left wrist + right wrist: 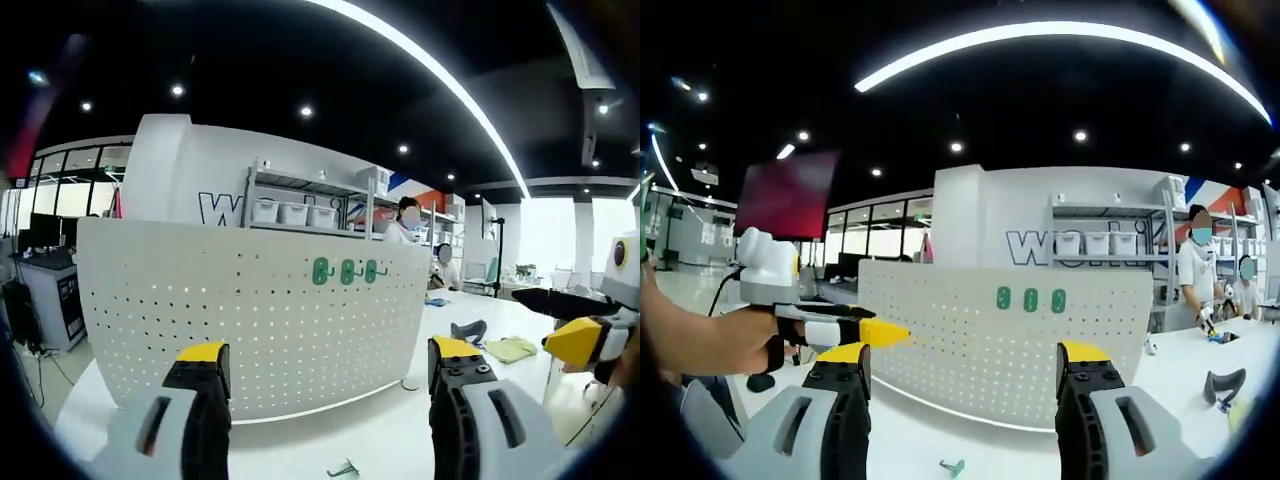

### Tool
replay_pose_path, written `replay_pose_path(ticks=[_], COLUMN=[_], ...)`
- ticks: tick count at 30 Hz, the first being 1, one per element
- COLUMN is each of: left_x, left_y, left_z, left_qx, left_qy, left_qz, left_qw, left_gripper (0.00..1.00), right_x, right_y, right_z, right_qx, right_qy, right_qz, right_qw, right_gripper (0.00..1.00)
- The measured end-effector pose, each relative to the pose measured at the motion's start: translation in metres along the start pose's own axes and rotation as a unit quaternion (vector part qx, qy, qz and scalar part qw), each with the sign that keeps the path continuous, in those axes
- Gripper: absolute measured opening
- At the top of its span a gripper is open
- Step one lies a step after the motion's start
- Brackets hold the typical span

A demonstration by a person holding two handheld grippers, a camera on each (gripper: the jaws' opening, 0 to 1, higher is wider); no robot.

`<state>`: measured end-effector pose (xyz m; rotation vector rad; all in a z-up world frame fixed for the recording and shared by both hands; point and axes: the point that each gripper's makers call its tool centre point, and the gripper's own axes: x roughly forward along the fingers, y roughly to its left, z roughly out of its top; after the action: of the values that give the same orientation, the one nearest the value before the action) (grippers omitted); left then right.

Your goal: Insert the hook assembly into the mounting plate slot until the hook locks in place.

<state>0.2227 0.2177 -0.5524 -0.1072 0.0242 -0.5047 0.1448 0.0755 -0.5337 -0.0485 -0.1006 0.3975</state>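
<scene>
three green hooks [345, 271] sit in a row near the top edge of a white perforated metal pegboard panel [250, 320] that stands upright on a white table [380, 440]; in the right gripper view the same three hooks [1030, 299] show on the panel [990, 350] as well. one more small green hook piece [343, 469] lies loose on the table in front of the panel, between the two jaws of the left gripper [330, 370], and it appears again in the right gripper view [952, 467] low on the tabletop. the left gripper, black with yellow tips, stands wide apart with nothing between its jaws. the right gripper [960, 365] is spread just as wide and holds nothing. the right gripper also reaches into the left gripper view from the right [575, 340], and the left gripper shows at the left of the right gripper view [855, 332], held by a person's hand [700, 340]. a grey curved object [1223, 385] rests on the table off to the right, well apart from the panel. white shelves with bins [300, 210] stand behind.
</scene>
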Motion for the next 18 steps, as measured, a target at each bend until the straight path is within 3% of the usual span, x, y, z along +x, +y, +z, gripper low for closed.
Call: replay_pose_path(ticks=[9,18], left_x=[-0.019,-0.038], left_y=[0.007,0.003], left_z=[0.004,-0.014], left_qx=[-0.01,-0.018], left_qy=[-0.007,0.0], left_qz=[-0.008,-0.019], left_qw=[0.9999,0.9997], left_gripper=[0.82,0.81], right_x=[0.003,0.004], right_y=[0.01,0.012], right_z=[-0.012,-0.023], right_qx=[0.0,-0.001], right_qy=[0.011,0.024], right_qz=[0.003,-0.004], right_qw=[0.9999,0.9997], right_gripper=[0.77,0.76])
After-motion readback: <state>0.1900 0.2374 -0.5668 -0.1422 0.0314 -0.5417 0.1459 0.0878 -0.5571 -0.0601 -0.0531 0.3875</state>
